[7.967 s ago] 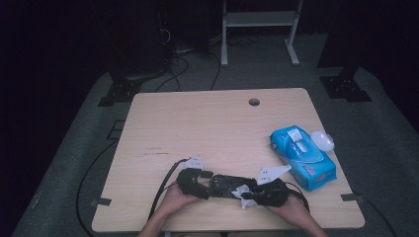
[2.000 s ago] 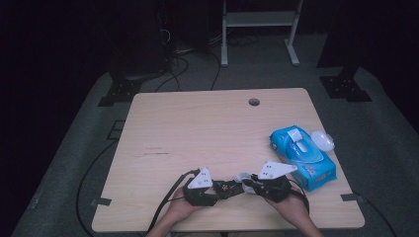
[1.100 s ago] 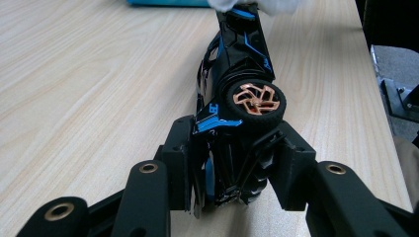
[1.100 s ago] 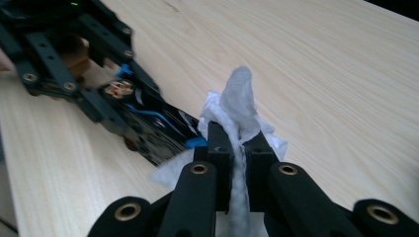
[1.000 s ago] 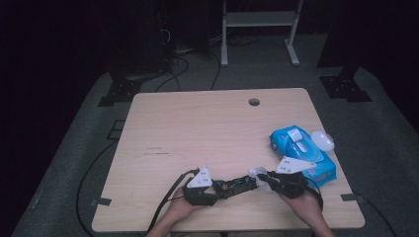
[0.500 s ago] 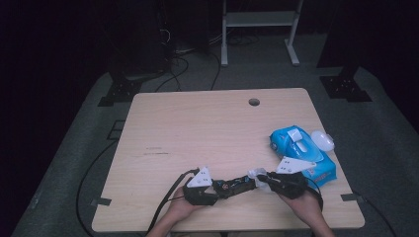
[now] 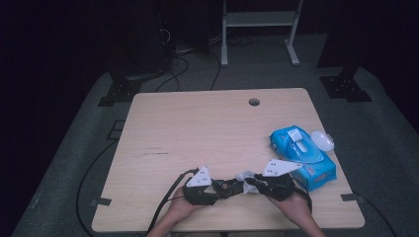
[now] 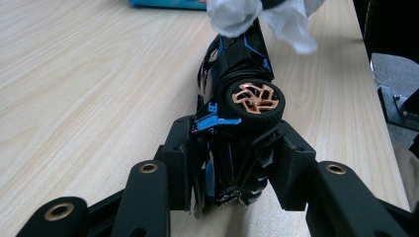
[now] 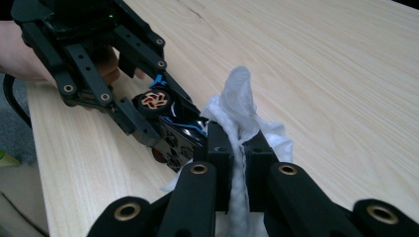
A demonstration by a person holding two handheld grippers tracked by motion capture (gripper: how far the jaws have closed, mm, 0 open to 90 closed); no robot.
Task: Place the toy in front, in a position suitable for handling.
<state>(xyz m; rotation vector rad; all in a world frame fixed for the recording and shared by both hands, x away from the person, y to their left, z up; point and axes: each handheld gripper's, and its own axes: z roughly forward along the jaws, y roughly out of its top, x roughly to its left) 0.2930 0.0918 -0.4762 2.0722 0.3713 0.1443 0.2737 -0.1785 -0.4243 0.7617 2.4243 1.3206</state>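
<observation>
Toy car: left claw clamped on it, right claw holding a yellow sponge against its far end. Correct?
Not quite. The right claw holds a white wipe, not a yellow sponge; the right gripper view shows it pinched between the jaws. The rest stands: the left claw is clamped on the toy car, and the wipe rests against its far end.

Glossy black plastic toy car with coppery wheel, soft white wipe, pale matt wood-grain table
</observation>
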